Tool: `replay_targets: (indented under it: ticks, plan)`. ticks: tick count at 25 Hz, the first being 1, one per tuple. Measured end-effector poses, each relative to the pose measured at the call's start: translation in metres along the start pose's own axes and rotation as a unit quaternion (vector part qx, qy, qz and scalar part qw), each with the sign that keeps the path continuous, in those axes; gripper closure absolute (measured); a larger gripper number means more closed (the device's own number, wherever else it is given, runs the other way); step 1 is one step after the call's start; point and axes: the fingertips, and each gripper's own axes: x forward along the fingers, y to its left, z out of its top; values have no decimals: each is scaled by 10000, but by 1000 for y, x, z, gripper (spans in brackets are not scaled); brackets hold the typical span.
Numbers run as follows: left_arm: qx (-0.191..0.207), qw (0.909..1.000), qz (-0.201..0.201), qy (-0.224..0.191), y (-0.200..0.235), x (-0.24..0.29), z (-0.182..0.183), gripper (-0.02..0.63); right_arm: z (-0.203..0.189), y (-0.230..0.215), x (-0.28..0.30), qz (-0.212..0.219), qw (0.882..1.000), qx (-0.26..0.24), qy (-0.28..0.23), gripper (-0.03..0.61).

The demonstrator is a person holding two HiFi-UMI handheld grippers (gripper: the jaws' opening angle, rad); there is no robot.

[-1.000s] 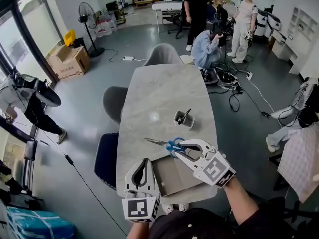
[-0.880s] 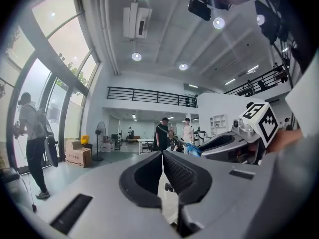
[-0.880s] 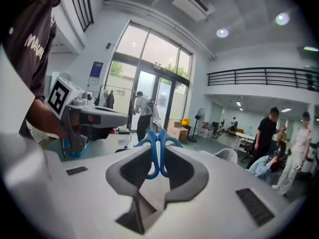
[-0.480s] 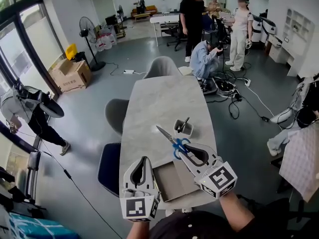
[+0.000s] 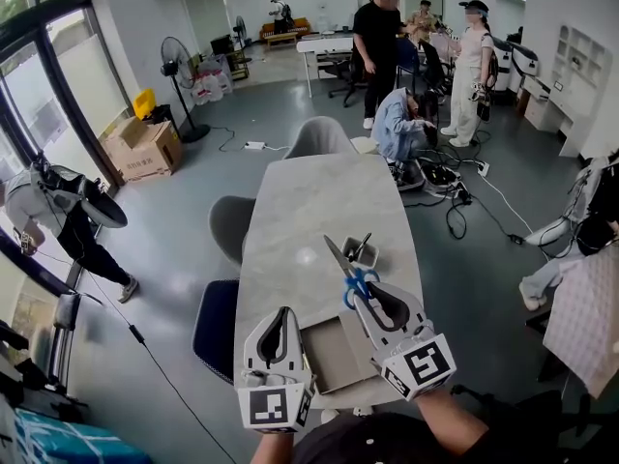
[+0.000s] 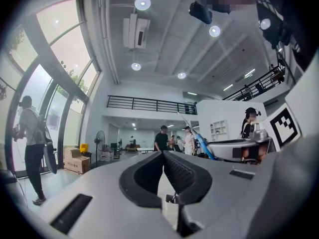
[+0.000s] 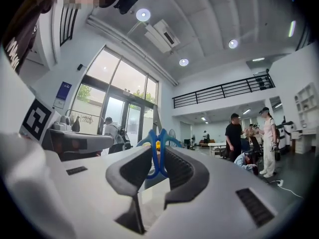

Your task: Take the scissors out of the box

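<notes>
The right claw (image 5: 361, 294) is clamped on the blue handles of the scissors (image 5: 346, 267), whose blades stick up and away beyond its tips. The open box (image 5: 329, 354) lies on the counter (image 5: 309, 201) below and just left of that claw and looks empty, so the lift-out seems as good as done. The left claw (image 5: 281, 315) hangs by the box's left edge, jaws together on nothing. Next, I'd guess, the scissors want carrying clear of the box and the small cup (image 5: 360, 252) ahead, then laying on bare counter
</notes>
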Motion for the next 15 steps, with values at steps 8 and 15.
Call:
replay_targets:
  ticks: [8, 15]
  plan:
    - [-11, 10000, 45, 5, 3, -5, -1, 597, 7, 3, -1, -81, 9999, -74, -26, 500]
    - [-13, 10000, 46, 37, 1, -7, -3, 597, 7, 5, -4, -82, 9999, -126, -32, 500]
